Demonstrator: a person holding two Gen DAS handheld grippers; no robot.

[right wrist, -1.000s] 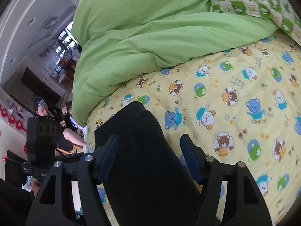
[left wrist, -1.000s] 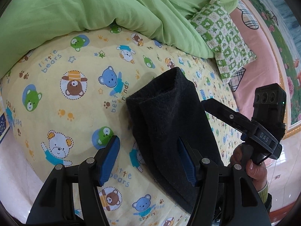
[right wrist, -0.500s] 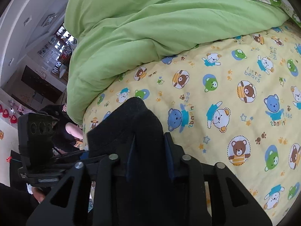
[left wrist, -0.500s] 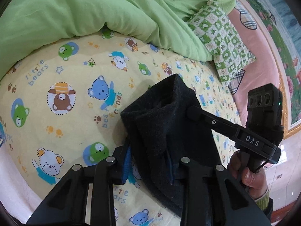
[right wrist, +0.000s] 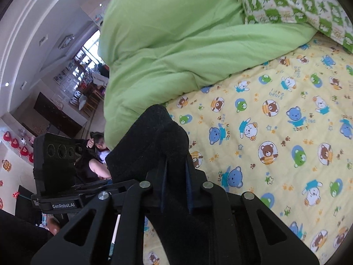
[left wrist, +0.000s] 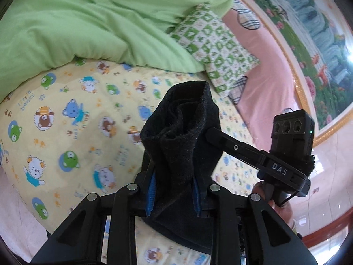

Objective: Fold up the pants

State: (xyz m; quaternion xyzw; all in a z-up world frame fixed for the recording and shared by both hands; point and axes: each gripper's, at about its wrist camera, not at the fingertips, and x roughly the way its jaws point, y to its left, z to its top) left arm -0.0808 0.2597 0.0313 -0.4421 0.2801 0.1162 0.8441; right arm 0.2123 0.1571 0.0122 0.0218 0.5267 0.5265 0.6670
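Note:
The black pants (left wrist: pixel 183 132) are bunched and lifted above a yellow bear-print bed sheet (left wrist: pixel 66 132). My left gripper (left wrist: pixel 174 196) is shut on one edge of the pants, the blue pads pinching the cloth. My right gripper (right wrist: pixel 175 190) is shut on the other edge of the pants (right wrist: pixel 150 145). The right gripper also shows in the left wrist view (left wrist: pixel 253 152), reaching into the cloth from the right. The left gripper's body shows at the left of the right wrist view (right wrist: pixel 55 172).
A green duvet (left wrist: pixel 88 22) is heaped along the far side of the bed. A green-checked pillow (left wrist: pixel 211 48) and a pink one (left wrist: pixel 264 84) lie at the head. People sit in the room beyond the bed's edge (right wrist: pixel 97 150).
Both grippers went from open around the pants to shut on them. They have since lifted the cloth off the sheet, bunching it upward.

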